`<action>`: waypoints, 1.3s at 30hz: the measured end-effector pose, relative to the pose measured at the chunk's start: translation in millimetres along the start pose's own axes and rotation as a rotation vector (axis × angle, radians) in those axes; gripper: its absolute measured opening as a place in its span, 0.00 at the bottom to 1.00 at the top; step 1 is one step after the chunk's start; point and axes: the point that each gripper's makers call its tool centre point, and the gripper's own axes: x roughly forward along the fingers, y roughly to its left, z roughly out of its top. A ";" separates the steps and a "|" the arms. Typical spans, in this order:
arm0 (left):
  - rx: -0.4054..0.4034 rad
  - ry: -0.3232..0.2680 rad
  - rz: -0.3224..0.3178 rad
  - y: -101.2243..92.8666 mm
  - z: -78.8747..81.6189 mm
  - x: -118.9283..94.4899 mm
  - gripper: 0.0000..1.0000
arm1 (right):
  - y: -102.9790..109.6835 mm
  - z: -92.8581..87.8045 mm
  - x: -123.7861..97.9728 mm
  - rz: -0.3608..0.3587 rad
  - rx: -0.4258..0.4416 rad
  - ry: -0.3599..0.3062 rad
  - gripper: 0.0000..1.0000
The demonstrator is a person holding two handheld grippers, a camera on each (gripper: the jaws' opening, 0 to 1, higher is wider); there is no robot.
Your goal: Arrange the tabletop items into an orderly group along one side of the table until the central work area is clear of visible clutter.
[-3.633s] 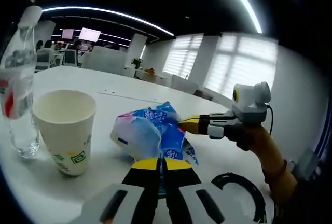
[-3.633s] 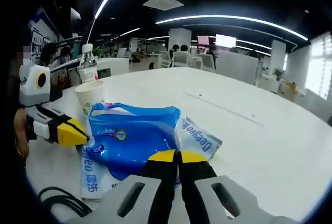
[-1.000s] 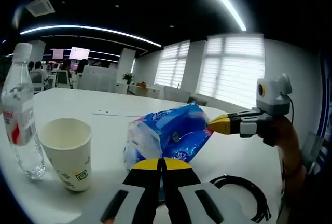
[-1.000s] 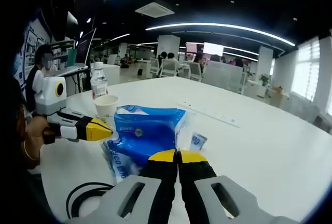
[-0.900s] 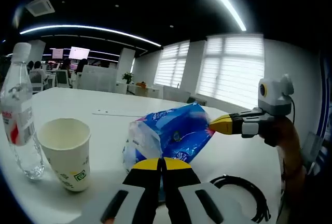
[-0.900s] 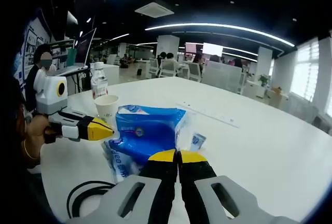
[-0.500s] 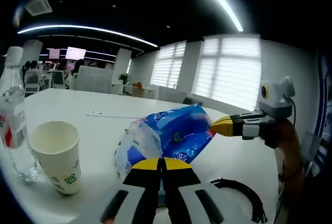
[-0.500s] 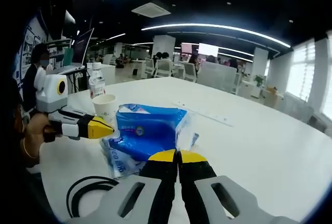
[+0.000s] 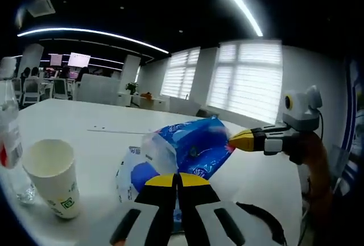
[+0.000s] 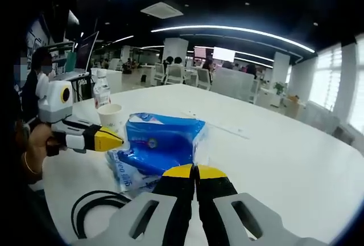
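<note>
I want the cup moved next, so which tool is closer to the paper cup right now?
Left. The left tool grips the tissue pack on the side facing the paper cup; the right tool holds the pack's far end, with the pack between it and the cup.

White table bears paper cup, bottle, black cable.

Tissue pack is blue and white plastic with a small round logo and white lettering; paper cup is off-white with a green mark low on its side. Bottle is clear with a red-and-white label, table is plain white, cable is black. Both the left gripper and right gripper have yellow tips over black jaws on white bodies.
</note>
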 end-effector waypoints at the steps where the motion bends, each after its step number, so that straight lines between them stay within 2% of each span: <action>1: -0.001 -0.002 -0.002 -1.0 0.6 0.6 0.00 | -1.1 0.3 -1.0 -0.002 0.003 -0.002 0.00; 24: 0.004 -0.017 -0.041 -19.2 6.0 10.4 0.00 | -15.3 -3.5 -17.1 -0.040 0.022 -0.002 0.00; 39: 0.019 0.004 -0.071 -37.7 -0.1 21.5 0.00 | -28.9 -18.4 -30.0 -0.067 0.036 0.026 0.00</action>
